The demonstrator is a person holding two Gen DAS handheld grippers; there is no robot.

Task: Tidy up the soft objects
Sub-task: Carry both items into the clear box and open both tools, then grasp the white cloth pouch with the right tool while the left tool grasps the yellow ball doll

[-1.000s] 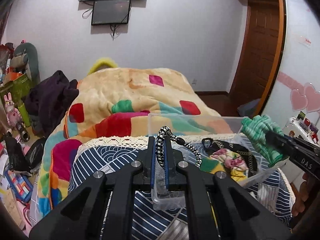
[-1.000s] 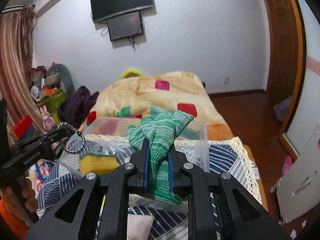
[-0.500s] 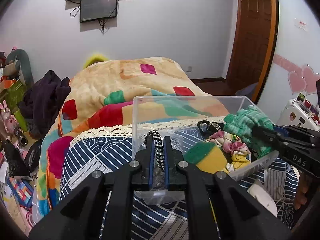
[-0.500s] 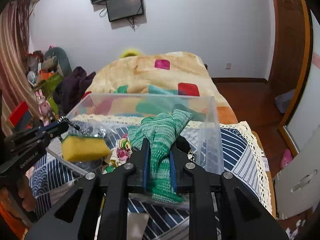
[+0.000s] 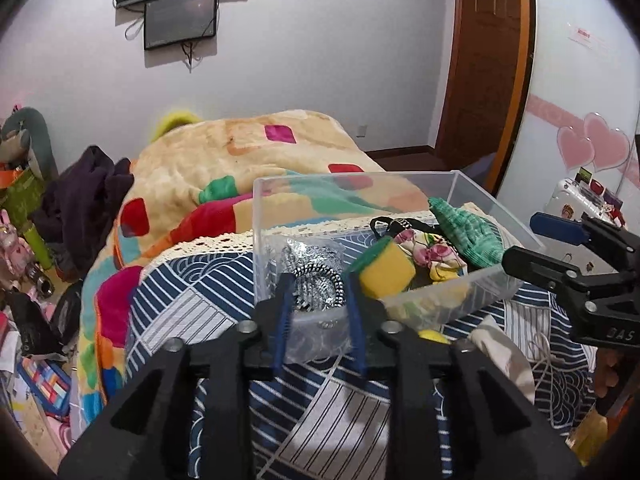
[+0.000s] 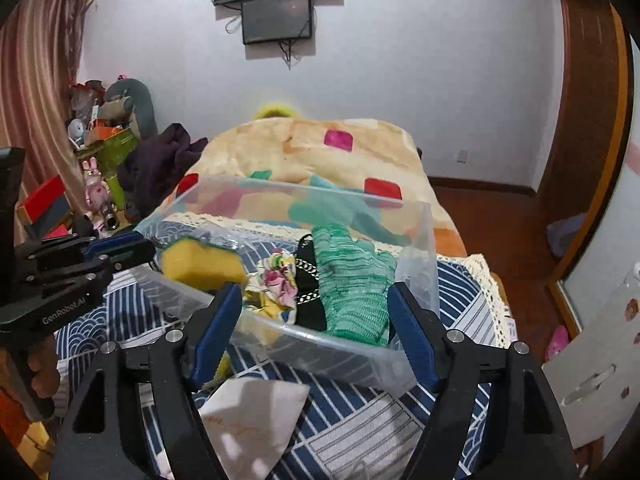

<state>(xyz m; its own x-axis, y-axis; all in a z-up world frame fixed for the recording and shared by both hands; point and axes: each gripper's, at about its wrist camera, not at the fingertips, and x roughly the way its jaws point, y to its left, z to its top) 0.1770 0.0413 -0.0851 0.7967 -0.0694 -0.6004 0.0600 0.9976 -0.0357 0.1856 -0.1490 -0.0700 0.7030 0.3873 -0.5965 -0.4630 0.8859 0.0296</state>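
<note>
A clear plastic box (image 5: 456, 174) (image 6: 300, 189) stands on the bed. My left gripper (image 5: 319, 292) is at its near left corner, jaws opening. The black-and-white cord (image 5: 320, 276) lies bunched in the box between the fingers, and the pads are off it. My right gripper (image 6: 314, 292) is opening wide over the box's near wall. The green knitted glove (image 6: 352, 280) (image 5: 468, 232) lies loose in the box, touched by neither pad. A yellow sponge (image 5: 386, 272) (image 6: 200, 264), a floral cloth (image 6: 276, 280) and a black chained item (image 6: 308, 276) also lie inside.
The box rests on a blue-and-white striped cover (image 5: 192, 320) with a lace edge, in front of a colourful blanket (image 5: 248, 152). A white cloth (image 6: 256, 412) lies under my right gripper. Dark clothes (image 5: 84, 200) and floor clutter sit left; a wooden door (image 5: 484, 80) is at the right.
Both grippers came down over the box and their jaws parted. The cord dropped from the left gripper and the green glove from the right, both into the box.
</note>
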